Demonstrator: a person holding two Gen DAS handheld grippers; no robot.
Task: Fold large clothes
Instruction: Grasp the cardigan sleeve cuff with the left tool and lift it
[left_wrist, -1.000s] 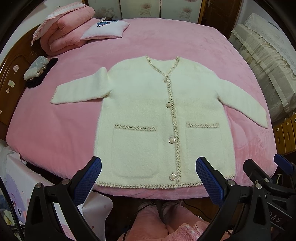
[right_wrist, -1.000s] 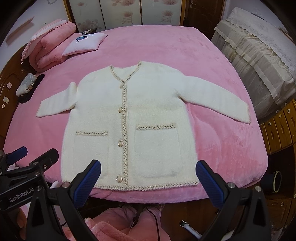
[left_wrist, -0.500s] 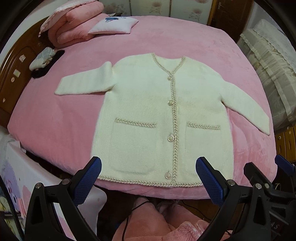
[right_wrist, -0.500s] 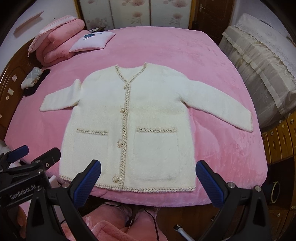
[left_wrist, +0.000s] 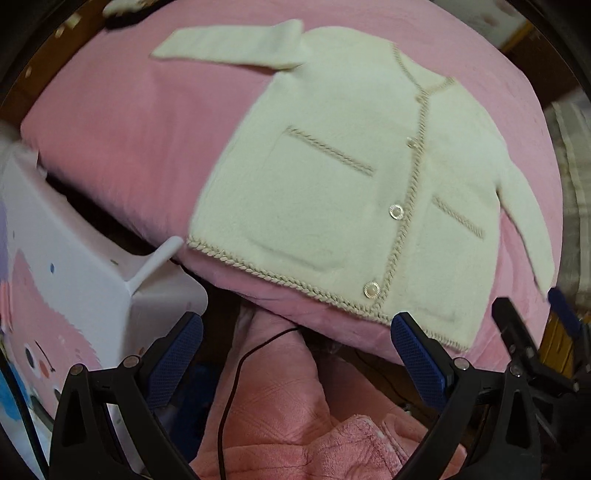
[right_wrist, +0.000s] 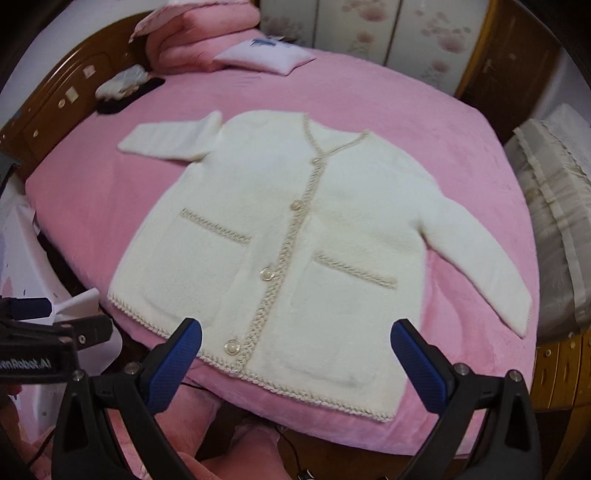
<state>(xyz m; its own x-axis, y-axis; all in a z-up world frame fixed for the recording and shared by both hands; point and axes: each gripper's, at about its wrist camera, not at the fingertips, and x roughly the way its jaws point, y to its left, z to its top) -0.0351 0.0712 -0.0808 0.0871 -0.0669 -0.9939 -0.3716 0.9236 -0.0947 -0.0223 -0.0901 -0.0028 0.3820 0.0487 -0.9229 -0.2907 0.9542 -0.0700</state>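
- A white cardigan (right_wrist: 295, 236) lies flat on a big bed with a pink blanket (right_wrist: 388, 103). Its front faces up and it is buttoned shut.
- Both sleeves are spread out to the sides. One sleeve (right_wrist: 170, 142) points toward the brown headboard (right_wrist: 62, 107). The other sleeve (right_wrist: 480, 266) points toward the side of the bed where a beige cover (right_wrist: 557, 206) is.
- The cardigan has two pockets with a braided edge, and a braided strip runs along the bottom edge (right_wrist: 258, 376) near the bed's edge.
- The left gripper (left_wrist: 295, 354) is wide open and holds nothing. Its blue pads (left_wrist: 177, 354) are in the air off the bed's near edge. One pad looks to be just in front of the cardigan's bottom edge, but I cannot tell if it touches.
- The right gripper (right_wrist: 295, 365) is wide open too and holds nothing. It is above the bottom part of the cardigan, near the lowest button (right_wrist: 232, 347).
- Folded pink bedding (right_wrist: 199, 33) and a small white pillow (right_wrist: 266, 55) sit at the far end of the bed.
- A white box (left_wrist: 85, 273) with pink and blue pictures stands beside the bed on the left.
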